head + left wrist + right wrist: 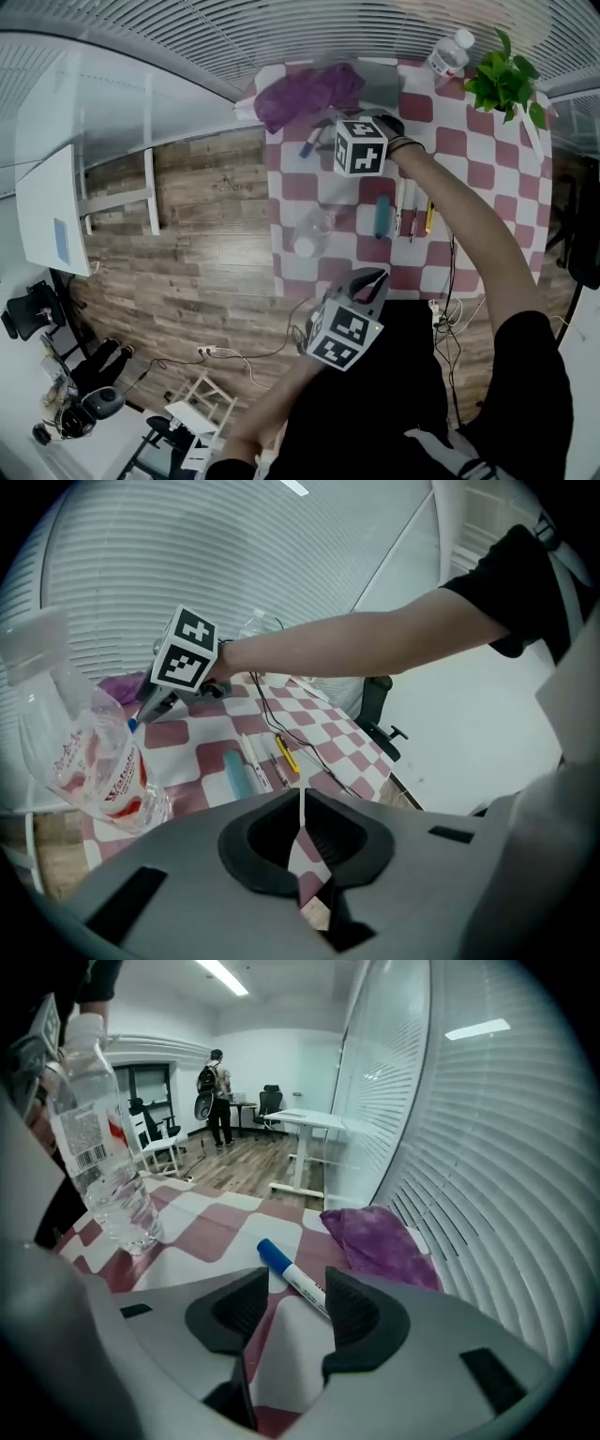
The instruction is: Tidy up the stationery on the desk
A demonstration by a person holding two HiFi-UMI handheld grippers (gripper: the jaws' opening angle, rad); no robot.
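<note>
The right gripper (295, 1285) is closest, its jaws spread wide and pointing down at the desk (473, 183). A blue-capped marker (279, 1262) lies slantwise on the checked cloth right between those jaws, its white barrel running past the right-hand jaw. The pads do not appear to press it yet. Just beyond the jaws to the right sits a crumpled purple cloth (377, 1241), and off to their left stands a clear bottle (101, 1157).

The step in hand looks like picking up this marker. The next move calls for settling the jaws around the barrel and closing on it, then carrying it over to the other pens.

The left gripper (301, 804) hangs back at the desk's near edge, jaws pressed together with nothing in them.

By count there is one loose marker and four things laid in a row (405, 211): a teal tube, two slim pens and a yellow pen. There are also two bottles, one cloth and one potted plant (503, 80).
</note>
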